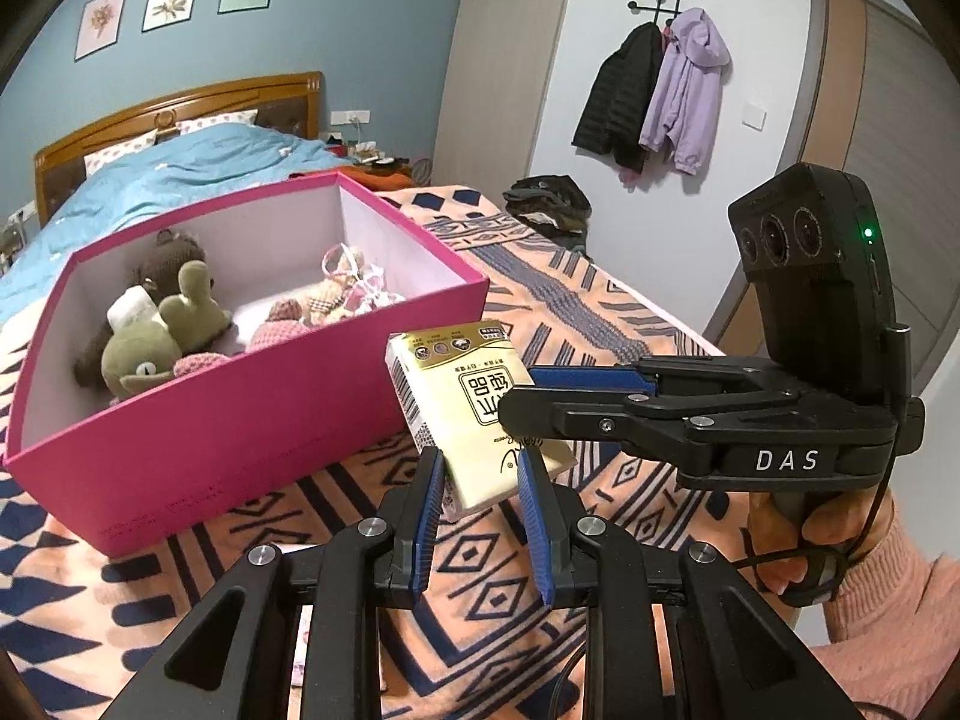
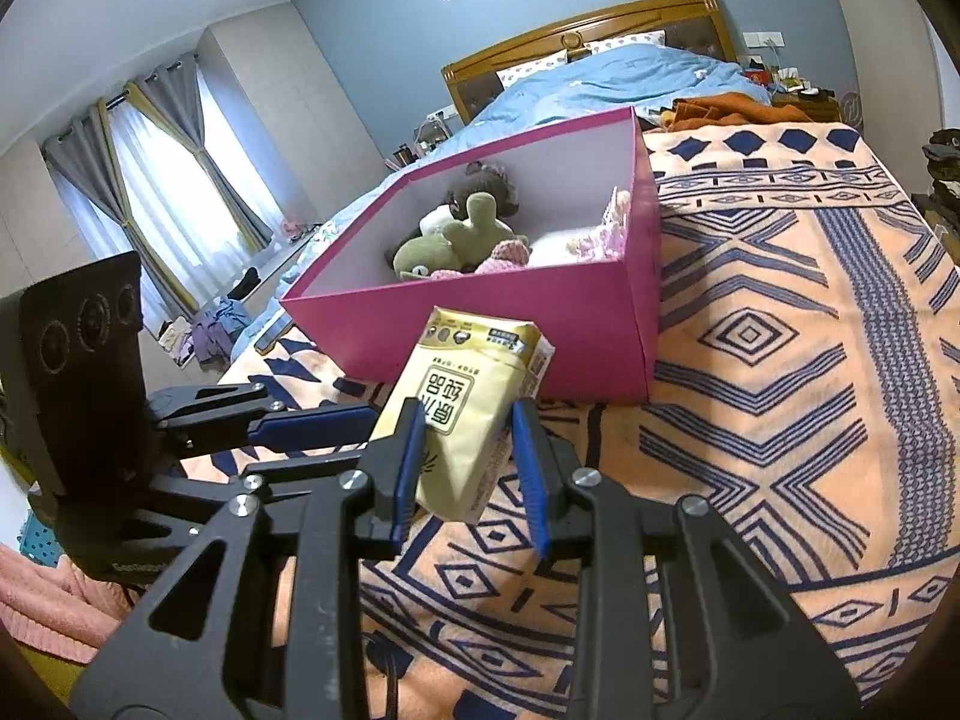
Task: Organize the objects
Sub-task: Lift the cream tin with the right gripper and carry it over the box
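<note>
A yellow tissue pack [image 1: 474,414] hangs tilted above the patterned blanket, just in front of the pink box [image 1: 240,420]. My left gripper [image 1: 480,474] is shut on the pack's near end, blue pads on both sides. My right gripper [image 1: 519,396] comes in from the right and pinches the pack's side. In the right wrist view, the right gripper [image 2: 465,438] clamps the tissue pack [image 2: 474,414], and the left gripper [image 2: 366,438] reaches in from the left. The pink box [image 2: 540,330] holds a green plush toy [image 1: 162,336], a brown one and pink knitted pieces.
The orange and navy blanket [image 2: 780,360] covers the bed around the box. A blue duvet [image 1: 180,168] and a wooden headboard lie behind. Jackets [image 1: 660,90] hang on the far wall. A hand in a pink sleeve [image 1: 888,594] holds the right gripper.
</note>
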